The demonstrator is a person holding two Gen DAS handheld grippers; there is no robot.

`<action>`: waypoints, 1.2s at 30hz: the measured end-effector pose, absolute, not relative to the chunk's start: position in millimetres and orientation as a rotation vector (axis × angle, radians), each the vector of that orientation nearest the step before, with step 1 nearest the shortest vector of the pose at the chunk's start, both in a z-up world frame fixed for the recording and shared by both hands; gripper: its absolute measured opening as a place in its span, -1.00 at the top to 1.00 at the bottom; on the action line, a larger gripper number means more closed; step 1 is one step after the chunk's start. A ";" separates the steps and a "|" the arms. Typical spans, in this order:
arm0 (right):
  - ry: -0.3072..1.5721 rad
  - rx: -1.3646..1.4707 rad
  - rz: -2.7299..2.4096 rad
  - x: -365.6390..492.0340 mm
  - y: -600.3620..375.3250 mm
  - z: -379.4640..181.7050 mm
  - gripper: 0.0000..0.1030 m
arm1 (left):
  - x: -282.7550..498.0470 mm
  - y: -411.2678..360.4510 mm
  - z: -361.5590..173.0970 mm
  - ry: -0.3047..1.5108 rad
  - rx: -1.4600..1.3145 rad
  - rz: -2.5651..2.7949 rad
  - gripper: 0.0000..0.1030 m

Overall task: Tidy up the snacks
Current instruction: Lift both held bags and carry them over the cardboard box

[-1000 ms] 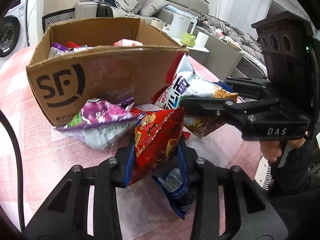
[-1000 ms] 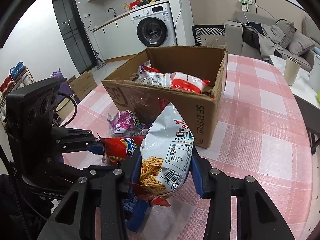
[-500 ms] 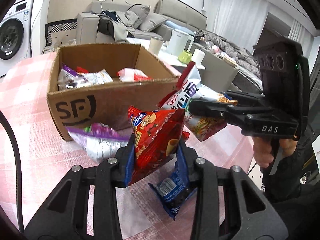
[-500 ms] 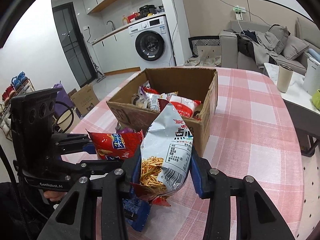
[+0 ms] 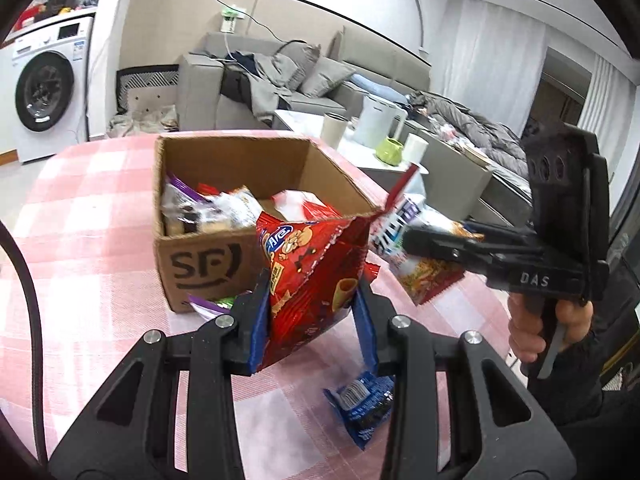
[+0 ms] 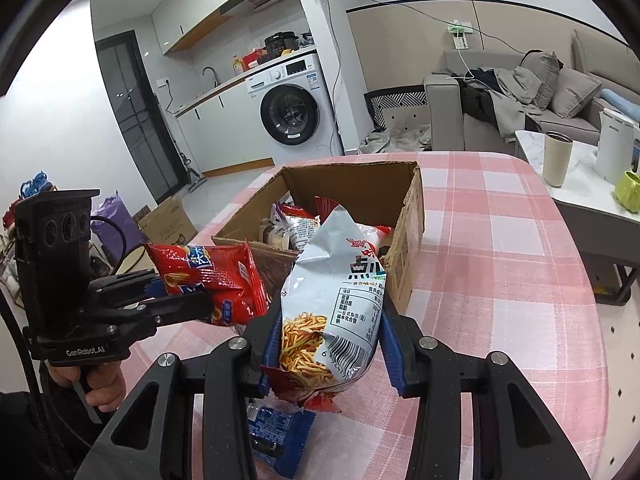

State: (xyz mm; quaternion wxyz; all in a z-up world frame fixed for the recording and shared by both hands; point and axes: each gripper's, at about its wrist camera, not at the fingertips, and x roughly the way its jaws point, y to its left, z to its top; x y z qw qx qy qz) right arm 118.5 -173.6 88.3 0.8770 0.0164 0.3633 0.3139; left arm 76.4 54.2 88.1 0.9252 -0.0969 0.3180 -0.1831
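Observation:
My left gripper (image 5: 312, 320) is shut on a red snack bag (image 5: 312, 276) and holds it in the air in front of the open cardboard box (image 5: 208, 264). The bag also shows in the right wrist view (image 6: 212, 276). My right gripper (image 6: 328, 340) is shut on a white and silver snack bag (image 6: 332, 300), lifted just before the box (image 6: 408, 256); that bag shows in the left wrist view (image 5: 416, 256) too. The box holds several snack packets (image 5: 208, 212). A blue packet (image 5: 360, 404) lies on the pink checked table below the grippers. A purple packet (image 5: 208, 306) lies against the box front.
The box stands on a round table with a pink checked cloth (image 6: 500, 280). Beyond the table's right edge is a side table with a cup (image 6: 556, 158), a white kettle (image 6: 614, 148) and a green mug (image 6: 628, 192). A sofa and washing machine stand behind.
Both grippers have risen with their bags. The box interior now shows from above, and the purple and blue packets stay on the table below.

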 end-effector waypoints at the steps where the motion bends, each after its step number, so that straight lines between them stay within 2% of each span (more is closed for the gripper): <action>1: 0.756 0.037 0.654 119.7 -172.6 88.3 0.16 | 75.6 57.3 90.5 0.648 -0.202 -0.369 0.35; 23: 0.683 0.106 0.618 140.4 -134.4 110.5 0.19 | 115.9 102.3 119.4 0.605 -0.258 -0.234 0.35; 36: 0.664 0.139 0.614 165.0 -111.6 121.9 0.21 | 163.7 112.3 112.2 0.625 -0.273 -0.178 0.34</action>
